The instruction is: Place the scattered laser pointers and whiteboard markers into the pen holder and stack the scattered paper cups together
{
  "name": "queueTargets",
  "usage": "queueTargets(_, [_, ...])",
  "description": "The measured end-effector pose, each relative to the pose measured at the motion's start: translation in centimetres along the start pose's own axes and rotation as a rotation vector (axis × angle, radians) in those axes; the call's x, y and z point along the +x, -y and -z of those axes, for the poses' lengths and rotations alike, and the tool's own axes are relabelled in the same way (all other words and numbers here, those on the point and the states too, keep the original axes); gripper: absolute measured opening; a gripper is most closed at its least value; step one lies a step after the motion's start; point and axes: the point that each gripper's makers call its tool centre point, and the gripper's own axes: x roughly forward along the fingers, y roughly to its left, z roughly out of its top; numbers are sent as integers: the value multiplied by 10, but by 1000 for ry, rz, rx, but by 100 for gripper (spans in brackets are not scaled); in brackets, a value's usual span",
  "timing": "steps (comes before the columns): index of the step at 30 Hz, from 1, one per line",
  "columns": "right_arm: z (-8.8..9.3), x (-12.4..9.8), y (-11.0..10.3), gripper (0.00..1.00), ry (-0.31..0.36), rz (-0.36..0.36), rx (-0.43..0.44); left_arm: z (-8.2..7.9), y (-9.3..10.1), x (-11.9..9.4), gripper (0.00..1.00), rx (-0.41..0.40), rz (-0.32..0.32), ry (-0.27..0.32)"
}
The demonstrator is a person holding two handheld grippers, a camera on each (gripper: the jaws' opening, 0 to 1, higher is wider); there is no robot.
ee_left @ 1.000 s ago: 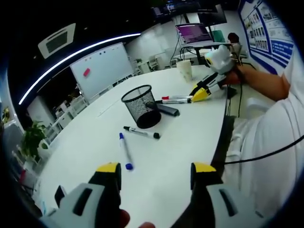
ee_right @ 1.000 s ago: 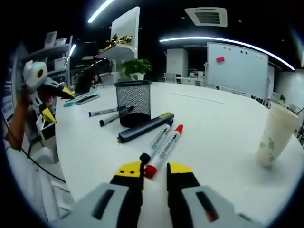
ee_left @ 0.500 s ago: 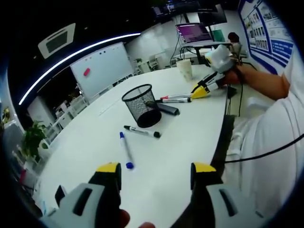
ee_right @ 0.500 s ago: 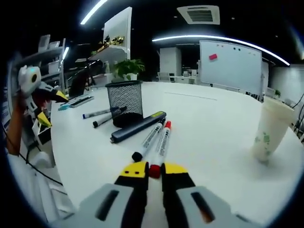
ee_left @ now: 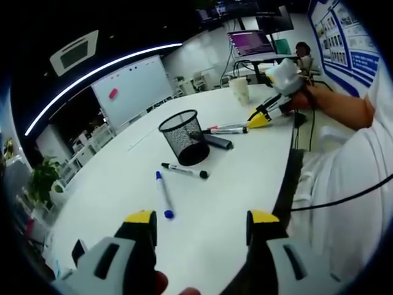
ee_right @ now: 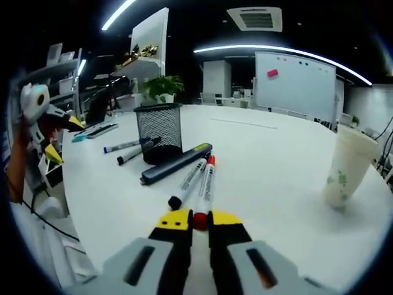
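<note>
With the red marker [ee_right: 206, 187] lying lengthwise straight out from it | R gripper [ee_right: 199, 219] clamped on its near cap end | holder [ee_right: 159, 132] far-left | L gripper [ee_left: 199, 217] jaws apart, idle.

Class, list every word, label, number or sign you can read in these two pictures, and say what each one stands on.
None can be read.
Paper cup: green print, too blurred.
Wall posters: too small.
Laptop screen: blurred.
Red marker and black marker: label print too small.
</note>
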Motion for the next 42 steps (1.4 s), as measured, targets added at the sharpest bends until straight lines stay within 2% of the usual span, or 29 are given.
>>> queueTargets(7, [0, 0, 3, 11, 6, 15, -10, 3, 1, 2, 59, -5, 3, -7])
queueTargets(11, [-4, -1, 10, 11, 17, 32, 26, 1, 2, 3, 59, -6, 3, -5])
queueTargets(16, [-8, -4, 10, 11, 32, 42, 24, 2, -1, 3, 59, -6, 1, -5])
queueTargets(20, [-21, -8, 10, 11, 89, 39, 13, 0, -1, 3, 59, -10, -2, -1])
queueTargets(28, [-29, -10, 10, 10, 111, 44, -30, -3, 2, 4, 59, -6, 0, -1])
queueTargets(38, [-47, -19, 12, 10, 173, 62, -45, -3, 0, 4, 59, -5, 2, 0])
queueTargets(42, [-58, -25, 11, 10, 208, 77, -76, -3, 1, 4, 59, -3, 2, -2])
